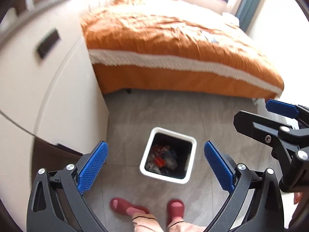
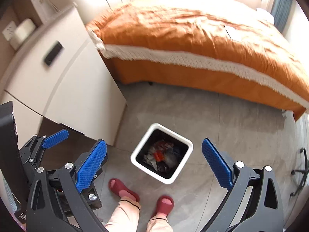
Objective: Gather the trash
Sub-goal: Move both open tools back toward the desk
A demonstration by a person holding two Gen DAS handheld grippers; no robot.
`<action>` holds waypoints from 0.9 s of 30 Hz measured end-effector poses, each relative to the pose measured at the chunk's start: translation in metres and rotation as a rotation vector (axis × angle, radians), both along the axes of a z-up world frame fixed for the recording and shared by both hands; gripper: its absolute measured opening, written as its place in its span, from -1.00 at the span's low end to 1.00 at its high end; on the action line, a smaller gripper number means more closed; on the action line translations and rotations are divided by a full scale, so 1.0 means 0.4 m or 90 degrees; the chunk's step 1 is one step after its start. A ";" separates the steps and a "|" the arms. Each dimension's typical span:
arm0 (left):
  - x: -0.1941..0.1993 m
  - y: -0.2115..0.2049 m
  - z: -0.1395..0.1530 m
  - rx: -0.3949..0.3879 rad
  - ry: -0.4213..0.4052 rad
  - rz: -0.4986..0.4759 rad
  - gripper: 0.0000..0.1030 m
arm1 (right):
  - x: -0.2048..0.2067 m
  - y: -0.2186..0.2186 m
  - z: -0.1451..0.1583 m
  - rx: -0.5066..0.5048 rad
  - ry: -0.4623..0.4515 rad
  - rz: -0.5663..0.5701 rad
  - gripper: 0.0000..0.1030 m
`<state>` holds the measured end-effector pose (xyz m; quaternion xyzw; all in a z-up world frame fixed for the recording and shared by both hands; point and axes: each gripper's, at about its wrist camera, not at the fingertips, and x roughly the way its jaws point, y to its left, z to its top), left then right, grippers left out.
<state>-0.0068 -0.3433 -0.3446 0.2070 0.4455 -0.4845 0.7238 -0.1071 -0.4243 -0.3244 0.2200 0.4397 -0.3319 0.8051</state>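
**Inspector:** Report from the left side across. What stood there?

**Assistant:** A cream cabinet (image 1: 58,89) occupied the left, with a dark handle recess on its front. The left gripper (image 1: 156,166) hung above the floor, its jaws spread wide and holding nothing. Between its blue pads, well below, sat the white bin (image 1: 147,150) on the grey floor (image 1: 212,116), near the cabinet's corner.

**Inspector:** And its contents?

**Assistant:** Crumpled trash (image 1: 162,157) lay at the bottom, with something red-orange among pale and grey wrappers. Further right, the right gripper (image 2: 154,162) was likewise wide open and empty, also above the bin. The orange bed (image 1: 173,38) ran across the back.

**Inspector:** Progress on the task?

**Assistant:** In my judgement, well advanced. Trash was already in the bin, both tools were free, and the visible floor carried no loose litter. One pale flat item lay on the bedspread (image 2: 231,31); whether it was trash, I could not tell.

**Inspector:** Anything obscured?

**Assistant:** Much was blurred. The individual pieces in the bin could not be identified. The space under the bed was hidden. The holder showed only as red slippers (image 1: 174,209) and trouser legs at the bottom edge. A dark wheeled base at the far right of the right wrist view was cut off.
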 end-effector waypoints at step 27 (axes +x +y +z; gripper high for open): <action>0.180 0.708 0.677 -0.085 -0.238 0.483 0.90 | 0.351 0.557 0.552 -0.136 -0.275 0.401 0.92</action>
